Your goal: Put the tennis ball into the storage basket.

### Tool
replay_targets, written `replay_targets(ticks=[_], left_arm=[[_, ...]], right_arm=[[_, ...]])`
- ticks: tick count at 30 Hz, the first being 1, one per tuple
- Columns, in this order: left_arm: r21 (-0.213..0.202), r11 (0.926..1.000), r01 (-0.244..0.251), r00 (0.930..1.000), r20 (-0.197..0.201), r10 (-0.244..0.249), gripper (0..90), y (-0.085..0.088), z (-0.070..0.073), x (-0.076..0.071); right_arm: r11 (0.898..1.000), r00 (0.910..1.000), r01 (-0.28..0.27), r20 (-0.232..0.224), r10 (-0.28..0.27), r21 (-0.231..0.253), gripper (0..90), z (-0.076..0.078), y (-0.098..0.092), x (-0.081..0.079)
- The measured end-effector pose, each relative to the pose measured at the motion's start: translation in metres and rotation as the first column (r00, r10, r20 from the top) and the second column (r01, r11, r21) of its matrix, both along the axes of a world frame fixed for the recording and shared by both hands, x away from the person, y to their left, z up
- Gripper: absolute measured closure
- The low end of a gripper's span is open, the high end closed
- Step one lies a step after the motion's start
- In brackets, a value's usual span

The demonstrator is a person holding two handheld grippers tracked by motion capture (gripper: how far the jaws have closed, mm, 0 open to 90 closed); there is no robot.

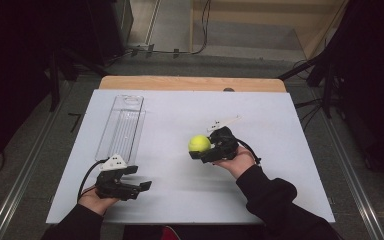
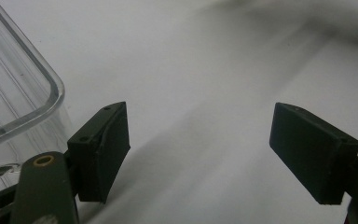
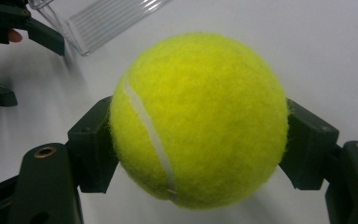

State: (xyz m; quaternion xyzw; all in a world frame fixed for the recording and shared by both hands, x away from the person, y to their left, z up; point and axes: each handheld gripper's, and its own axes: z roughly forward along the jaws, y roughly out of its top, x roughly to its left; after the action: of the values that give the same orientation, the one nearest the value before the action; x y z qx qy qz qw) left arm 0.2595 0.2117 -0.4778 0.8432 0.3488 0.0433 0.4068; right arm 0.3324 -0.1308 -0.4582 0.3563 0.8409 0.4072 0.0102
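1. You hold the tennis ball (image 3: 198,119) in your right gripper (image 1: 198,148), clear of the white surface (image 1: 180,200) near its middle; both pads press its sides, so keep that squeeze even and do not let the felt roll between them.
2. The likely target is the clear tray (image 1: 121,125) at the far left of the surface; carry the ball level toward it, high enough to clear the rim.
3. Lower the ball inside the walls before you loosen the jaws, or it may bounce out.
4. Your right hand (image 1: 240,162) reaches in from the lower right, gripper pointing left.
5. Your left gripper (image 1: 141,179) waits near the tray's near end, low over the surface, jaws wide and holding nothing; keep it out of the ball's path.
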Motion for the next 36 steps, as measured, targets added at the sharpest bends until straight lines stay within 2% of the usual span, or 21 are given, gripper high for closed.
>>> replay_targets(ticks=[23, 29, 31, 36], left_arm=[[0.000, 1.0000, 0.005, 1.0000, 0.004, -0.005, 20.4, 0.000, 0.000, 0.000], [-0.001, 1.0000, 0.005, 1.0000, 0.003, -0.005, 20.4, 0.000, 0.000, 0.000], [-0.002, 1.0000, 0.003, 1.0000, 0.001, -0.003, 20.4, 0.000, 0.000, 0.001], [0.002, 1.0000, 0.001, 1.0000, 0.001, -0.001, 20.4, 0.001, 0.000, 0.001]], right_arm=[[1.000, 0.9999, -0.013, -0.009, 0.014, 0.011, 23.2, 0.007, 0.025, 0.016], [1.000, 0.9997, -0.025, -0.001, 0.025, 0.005, 23.2, 0.008, 0.034, 0.020], [1.000, 0.9994, -0.029, 0.016, 0.029, -0.001, 23.2, 0.010, 0.039, 0.023], [0.999, 0.9994, -0.032, 0.013, 0.032, 0.003, 23.2, 0.011, 0.044, 0.029]])
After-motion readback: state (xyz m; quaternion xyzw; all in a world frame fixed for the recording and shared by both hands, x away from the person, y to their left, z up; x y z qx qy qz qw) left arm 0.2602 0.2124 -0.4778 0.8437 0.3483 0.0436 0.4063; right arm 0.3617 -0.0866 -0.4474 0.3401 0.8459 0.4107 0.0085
